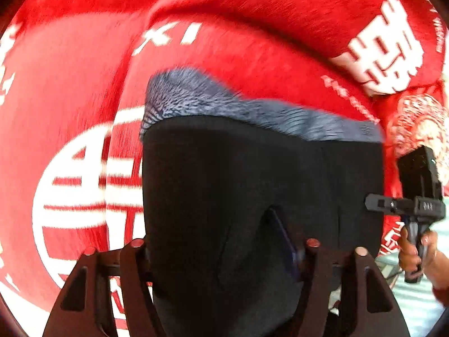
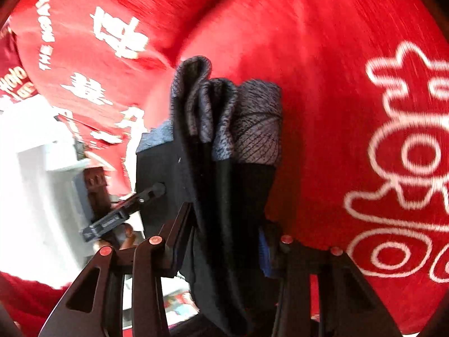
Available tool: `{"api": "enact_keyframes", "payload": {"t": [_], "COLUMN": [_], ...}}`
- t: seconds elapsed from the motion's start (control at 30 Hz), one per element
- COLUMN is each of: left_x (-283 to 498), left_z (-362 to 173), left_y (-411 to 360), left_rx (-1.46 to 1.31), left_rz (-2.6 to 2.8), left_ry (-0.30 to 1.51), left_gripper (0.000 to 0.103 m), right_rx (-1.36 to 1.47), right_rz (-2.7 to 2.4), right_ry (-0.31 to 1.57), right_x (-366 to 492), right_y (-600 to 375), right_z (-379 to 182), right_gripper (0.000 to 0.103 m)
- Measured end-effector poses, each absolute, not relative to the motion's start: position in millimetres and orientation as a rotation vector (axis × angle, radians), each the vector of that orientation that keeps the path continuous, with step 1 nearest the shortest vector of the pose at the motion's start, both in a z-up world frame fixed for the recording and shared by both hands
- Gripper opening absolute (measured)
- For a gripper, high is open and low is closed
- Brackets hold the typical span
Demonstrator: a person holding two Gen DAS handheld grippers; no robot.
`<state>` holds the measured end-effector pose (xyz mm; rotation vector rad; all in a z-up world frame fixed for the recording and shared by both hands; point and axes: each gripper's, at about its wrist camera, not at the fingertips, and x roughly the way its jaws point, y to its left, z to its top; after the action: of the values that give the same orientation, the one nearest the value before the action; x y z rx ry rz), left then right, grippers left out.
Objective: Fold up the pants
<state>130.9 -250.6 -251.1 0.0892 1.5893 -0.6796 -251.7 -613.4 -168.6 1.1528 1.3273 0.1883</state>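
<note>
The left gripper (image 1: 224,255) has its fingers (image 1: 283,236) clamped on the black pants (image 1: 252,174), and the right gripper (image 2: 221,241) likewise grips a bunched fold of them. The pants hang lifted between both, grey waistband (image 2: 252,118) farthest out, above a red cloth (image 1: 70,84) with white lettering.

1 pants (image 1: 261,185) – 2 tongs (image 1: 224,252) (image 2: 221,247) – 1 red cloth (image 1: 70,84).

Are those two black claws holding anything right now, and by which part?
Both the left gripper and right gripper clamp the black pants with grey waistband, gripping the black cloth below the band.
</note>
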Motion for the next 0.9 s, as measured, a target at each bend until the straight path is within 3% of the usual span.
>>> {"api": "enact_keyframes", "payload": {"t": [0.07, 0.17, 0.43, 0.7, 0.83, 0.9], "left_x": [128.1, 127.6, 107.6, 81.3, 67.5, 61.4], "left_z": [-256.2, -257.1, -233.2, -193.4, -178.3, -172.1], "left_y": [-244.4, -245.1, -268.9, -256.1, -248.3, -245.2], "left_rx": [0.104, 0.129, 0.364, 0.423, 0.427, 0.422], "left_rz": [-0.634, -0.59, -0.456, -0.388, -0.384, -0.388], "left_ry": [1.543, 1.515, 1.404, 1.411, 1.427, 1.425], "left_gripper": [0.097, 0.102, 0.102, 0.102, 0.102, 0.102], "right_rx": [1.1, 1.087, 0.859, 0.637, 0.597, 0.597], "right_rz": [0.169, 0.122, -0.139, -0.403, -0.441, -0.44], "right_ry": [1.312, 1.313, 1.374, 1.465, 1.446, 1.426], "right_x": [-254.0, -256.1, -253.1, -277.9, -290.7, -297.4], "right_y": [-612.6, -612.2, -588.2, -570.2, -546.1, -536.0], "right_z": [-170.7, -174.4, -132.4, -89.5, -67.6, -58.2], "right_gripper": [0.056, 0.064, 0.073, 0.082, 0.103, 0.103]}}
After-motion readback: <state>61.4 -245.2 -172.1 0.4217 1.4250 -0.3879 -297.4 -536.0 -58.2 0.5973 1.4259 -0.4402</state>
